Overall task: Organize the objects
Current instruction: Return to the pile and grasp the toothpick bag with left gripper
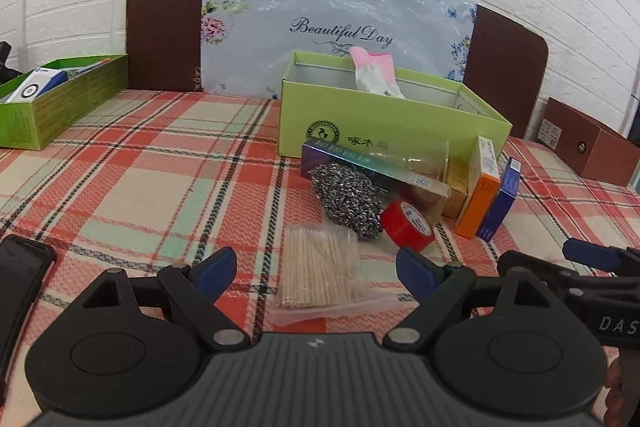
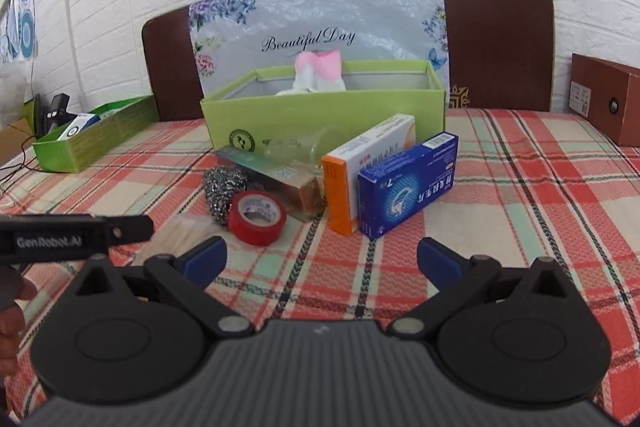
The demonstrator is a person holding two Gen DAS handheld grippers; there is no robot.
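Jaws of both grippers gape empty; the clear glass behind the red tape is barely discernible.

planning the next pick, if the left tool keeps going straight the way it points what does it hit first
Most likely the bag of toothpicks, lying on the tablecloth between the open left tool's fingers. Beyond it sits the steel scrubber. Its height above the bag is unclear.

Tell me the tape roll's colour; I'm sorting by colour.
Red tape roll, clearest in the right wrist view.

A clutter of red tape roll, steel scourer, toothpick bag and upright medicine boxes lies before the open green box.
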